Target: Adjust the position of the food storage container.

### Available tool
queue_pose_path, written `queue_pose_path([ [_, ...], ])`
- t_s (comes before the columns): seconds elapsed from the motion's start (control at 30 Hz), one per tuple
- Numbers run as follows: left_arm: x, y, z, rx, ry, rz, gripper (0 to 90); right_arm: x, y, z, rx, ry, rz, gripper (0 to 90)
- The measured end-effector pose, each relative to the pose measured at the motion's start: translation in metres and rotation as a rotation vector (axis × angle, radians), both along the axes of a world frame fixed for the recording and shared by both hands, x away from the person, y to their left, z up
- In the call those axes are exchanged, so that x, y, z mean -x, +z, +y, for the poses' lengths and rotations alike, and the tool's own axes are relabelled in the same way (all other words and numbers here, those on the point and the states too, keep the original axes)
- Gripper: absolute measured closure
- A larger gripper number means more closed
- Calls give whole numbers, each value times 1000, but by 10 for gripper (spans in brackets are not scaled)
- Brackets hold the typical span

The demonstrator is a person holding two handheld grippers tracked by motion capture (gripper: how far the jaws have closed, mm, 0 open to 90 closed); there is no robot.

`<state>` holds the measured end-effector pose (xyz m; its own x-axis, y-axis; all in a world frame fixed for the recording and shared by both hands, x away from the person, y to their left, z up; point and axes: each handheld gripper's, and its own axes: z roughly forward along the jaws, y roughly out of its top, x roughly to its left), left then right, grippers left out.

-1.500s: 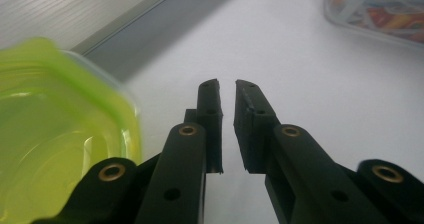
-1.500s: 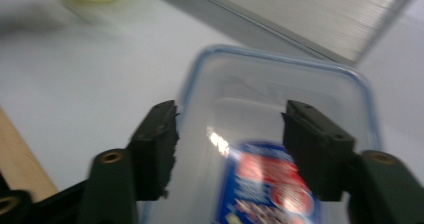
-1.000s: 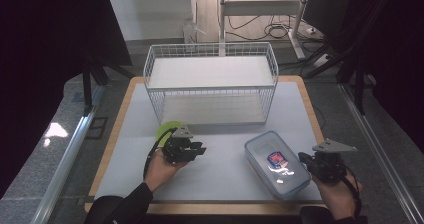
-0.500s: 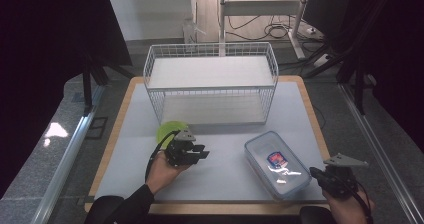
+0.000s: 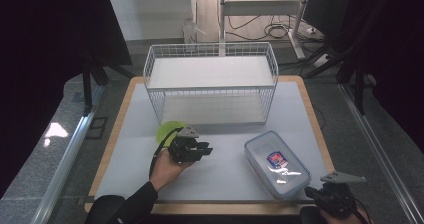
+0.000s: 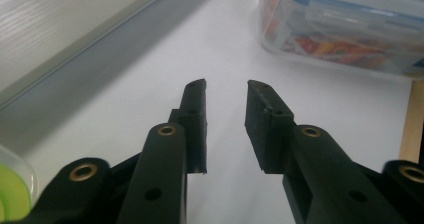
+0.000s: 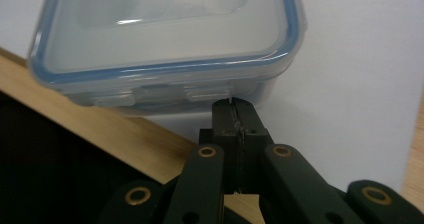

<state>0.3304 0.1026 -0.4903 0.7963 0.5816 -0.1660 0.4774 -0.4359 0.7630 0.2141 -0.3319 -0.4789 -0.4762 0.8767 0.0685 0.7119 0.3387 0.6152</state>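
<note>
Our right gripper (image 7: 235, 104), jaws pressed together and empty, sits just before the near latch (image 7: 206, 92) of the box (image 5: 276, 164), nearer than the left gripper (image 5: 200, 150).

Your left hand (image 5: 167, 168) comes in from the bottom of the high view, forearm in a dark sleeve angled up and to the right, palm cupped under the left gripper (image 5: 205, 149). That gripper lies roughly level and points right. Its jaws have just been closing a little, yet a clear gap remains between the pads (image 6: 200, 119), with nothing between them. Your right gripper (image 5: 311, 192) sits at the bottom right edge of the high view, grey plate on top, pointing left. In the right gripper view its jaws are pressed flat together (image 7: 236, 115), holding nothing, tips aimed slightly upward.
</note>
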Motion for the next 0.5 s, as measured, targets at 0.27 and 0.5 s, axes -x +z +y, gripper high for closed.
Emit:
queue_pose_path([
  [0.27,-15,2,-10,27,5,17,751,-23,-6,-1,-24,-26,8,895],
  [0.5,-35,2,-31,19,22,10,773,-54,-8,-3,-51,-40,10,895],
])
